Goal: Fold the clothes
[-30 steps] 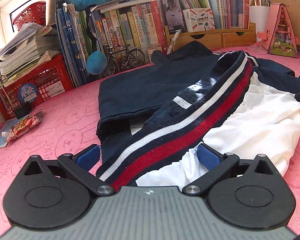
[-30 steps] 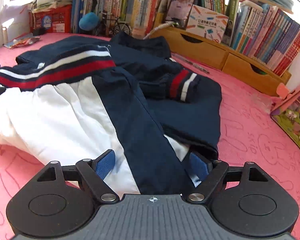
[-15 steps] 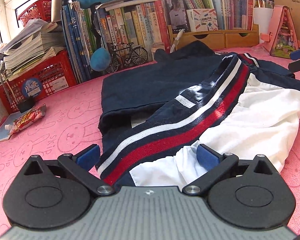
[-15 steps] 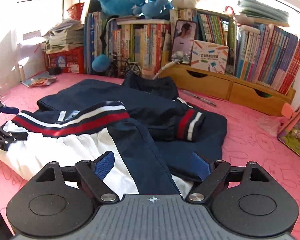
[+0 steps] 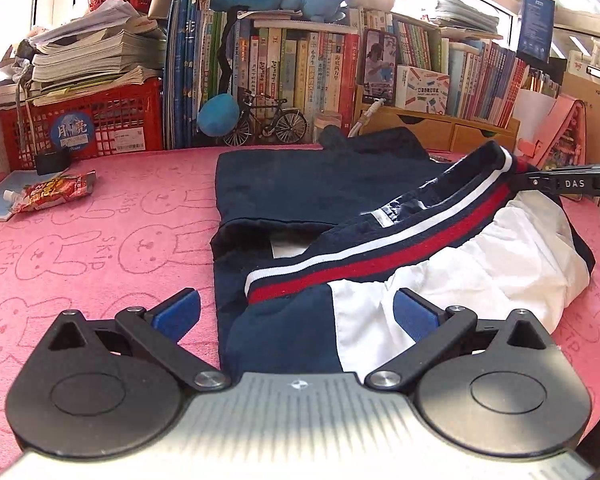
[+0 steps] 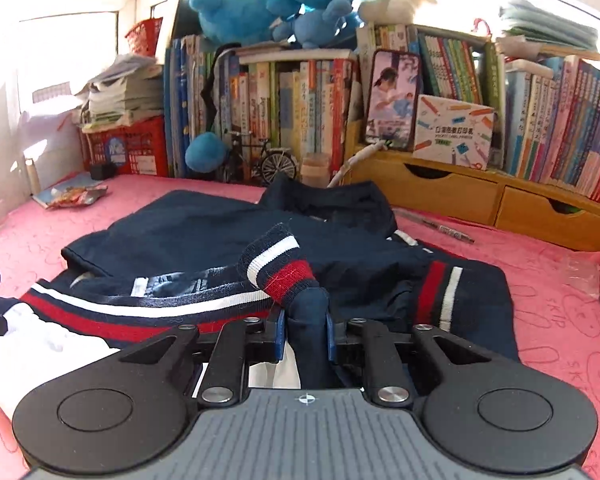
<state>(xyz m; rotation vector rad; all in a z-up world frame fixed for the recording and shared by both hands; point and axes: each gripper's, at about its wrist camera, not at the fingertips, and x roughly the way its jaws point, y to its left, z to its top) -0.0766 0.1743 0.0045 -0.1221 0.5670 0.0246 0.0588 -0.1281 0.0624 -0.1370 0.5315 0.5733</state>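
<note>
On the pink mat (image 5: 100,240), right gripper (image 6: 306,338) pinches jacket (image 6: 220,232) hem.

A pink cloth with rabbit drawings (image 5: 100,240) covers the surface under both grippers. Directly ahead of them a navy, white and red jacket (image 5: 320,200) lies on it. Far left of the left gripper lie a red snack packet (image 5: 48,196) and a red plastic crate (image 5: 84,120).

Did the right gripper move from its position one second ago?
Yes. The right gripper rose and closed on the jacket hem; the bookshelf now sits lower in its view.
</note>
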